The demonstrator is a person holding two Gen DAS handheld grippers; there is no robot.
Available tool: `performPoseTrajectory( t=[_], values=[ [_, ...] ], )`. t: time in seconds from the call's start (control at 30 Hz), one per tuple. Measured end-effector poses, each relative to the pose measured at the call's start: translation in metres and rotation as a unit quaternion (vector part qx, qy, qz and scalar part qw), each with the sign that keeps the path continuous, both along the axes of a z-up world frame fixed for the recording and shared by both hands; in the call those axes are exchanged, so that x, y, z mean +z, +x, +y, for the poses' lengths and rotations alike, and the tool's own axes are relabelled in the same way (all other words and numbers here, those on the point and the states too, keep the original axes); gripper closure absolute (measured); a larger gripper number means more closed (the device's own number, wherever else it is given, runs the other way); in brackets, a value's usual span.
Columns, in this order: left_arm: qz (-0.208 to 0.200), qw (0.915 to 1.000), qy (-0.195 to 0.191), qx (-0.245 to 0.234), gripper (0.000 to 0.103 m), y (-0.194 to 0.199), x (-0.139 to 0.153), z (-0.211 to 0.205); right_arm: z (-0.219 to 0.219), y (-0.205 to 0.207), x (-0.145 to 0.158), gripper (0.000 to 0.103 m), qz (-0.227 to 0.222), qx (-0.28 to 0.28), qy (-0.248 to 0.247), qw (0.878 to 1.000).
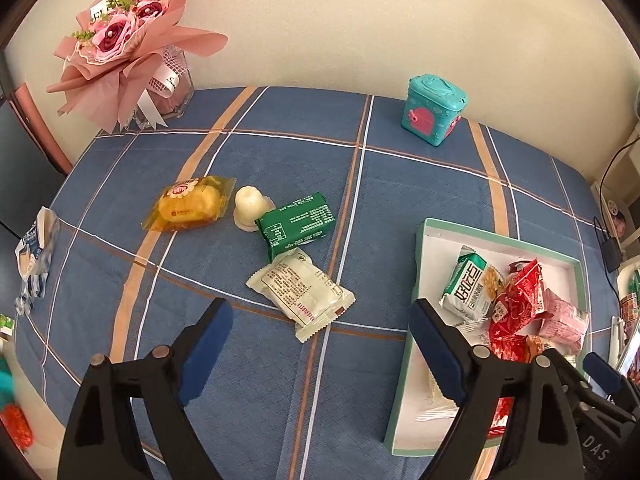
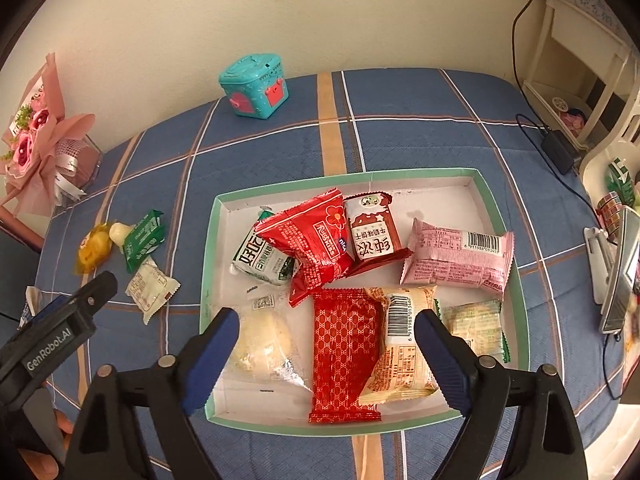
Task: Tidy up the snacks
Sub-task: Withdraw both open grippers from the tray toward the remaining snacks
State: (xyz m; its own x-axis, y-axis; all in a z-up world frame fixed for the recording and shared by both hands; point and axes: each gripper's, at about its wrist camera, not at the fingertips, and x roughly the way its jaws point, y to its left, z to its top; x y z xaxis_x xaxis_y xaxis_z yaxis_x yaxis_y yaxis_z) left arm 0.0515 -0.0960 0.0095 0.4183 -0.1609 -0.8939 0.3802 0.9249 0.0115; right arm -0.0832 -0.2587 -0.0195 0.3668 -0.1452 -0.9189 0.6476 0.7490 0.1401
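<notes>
Four loose snacks show in my left wrist view mid-cloth: yellow cake (image 1: 188,203), jelly cup (image 1: 250,206), green pack (image 1: 296,222), white pack (image 1: 302,290). Left gripper (image 1: 320,354) gapes wide, empty. Right wrist view: right gripper (image 2: 326,354) wide apart, empty, above the tray (image 2: 212,248) holding snacks, red packet (image 2: 344,354) at its near edge.

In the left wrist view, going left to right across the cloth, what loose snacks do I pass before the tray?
yellow cake packet → white jelly cup → green packet, then the tray. The white packet lies nearer, below the green one, so I leave it unordered.
</notes>
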Motion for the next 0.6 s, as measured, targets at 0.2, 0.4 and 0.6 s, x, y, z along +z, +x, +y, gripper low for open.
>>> performPoseTrajectory(
  t=[0.2,0.4,0.6],
  values=[
    [-0.004,1.0,0.002,0.003,0.006,0.0004,-0.0008,0.0015,-0.0021,-0.0023,0.0014,0.0,-0.009,-0.007,0.0,1.0],
    [-0.002,1.0,0.005,0.006,0.006,0.0019,-0.0022,0.0027,-0.0009,-0.0018,0.0024,0.0,-0.01,-0.003,-0.005,1.0],
    [-0.014,0.9996,0.018,0.018,0.006,0.003,-0.0018,0.0039,0.0007,-0.0003,0.0018,0.0,-0.009,-0.001,-0.007,1.0]
  ],
)
